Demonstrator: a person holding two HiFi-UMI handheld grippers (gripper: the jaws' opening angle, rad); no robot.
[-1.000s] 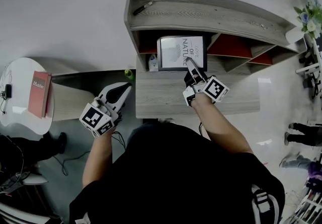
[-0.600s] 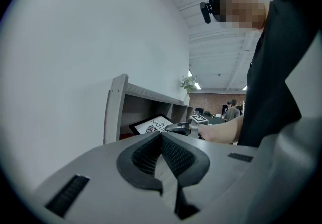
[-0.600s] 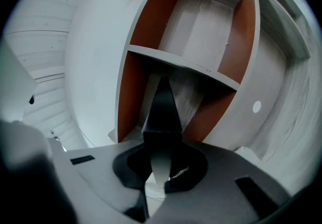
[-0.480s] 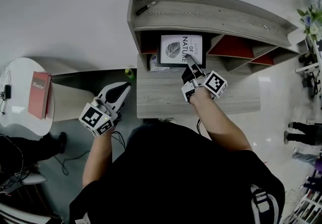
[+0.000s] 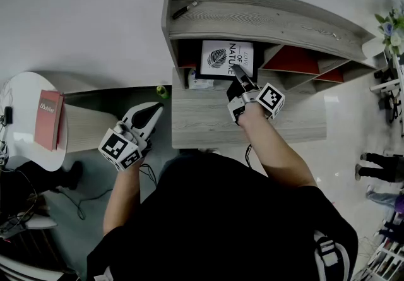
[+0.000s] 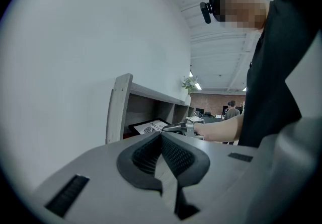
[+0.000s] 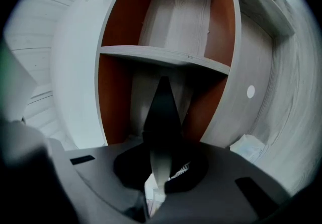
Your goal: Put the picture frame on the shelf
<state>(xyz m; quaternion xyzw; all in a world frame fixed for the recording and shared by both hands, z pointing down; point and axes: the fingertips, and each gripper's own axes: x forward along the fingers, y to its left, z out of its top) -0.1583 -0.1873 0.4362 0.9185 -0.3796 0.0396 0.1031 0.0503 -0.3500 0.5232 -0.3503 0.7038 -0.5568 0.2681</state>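
The picture frame (image 5: pixel 226 57), black-edged with a leaf print and lettering, stands tilted inside the left compartment of the wooden shelf (image 5: pixel 265 17). My right gripper (image 5: pixel 237 70) is shut on the frame's lower right edge. In the right gripper view the frame (image 7: pixel 162 112) runs edge-on as a dark wedge out of the closed jaws (image 7: pixel 160 160) toward the shelf's orange-walled compartments. My left gripper (image 5: pixel 156 108) hangs off the left of the wooden counter (image 5: pixel 202 119), shut and holding nothing. In the left gripper view (image 6: pixel 162 135) the frame (image 6: pixel 151 127) shows far off in the shelf.
A white packet (image 5: pixel 197 81) lies in the compartment left of the frame. A marker (image 5: pixel 184 9) rests on the shelf top. A green object (image 5: pixel 162 91) sits by the counter's left corner. A round white table (image 5: pixel 25 93) with a red book (image 5: pixel 49 115) stands far left.
The right gripper has carried the frame deeper into the shelf compartment, and more of the frame now sits under the shelf top. The left gripper has stayed put.
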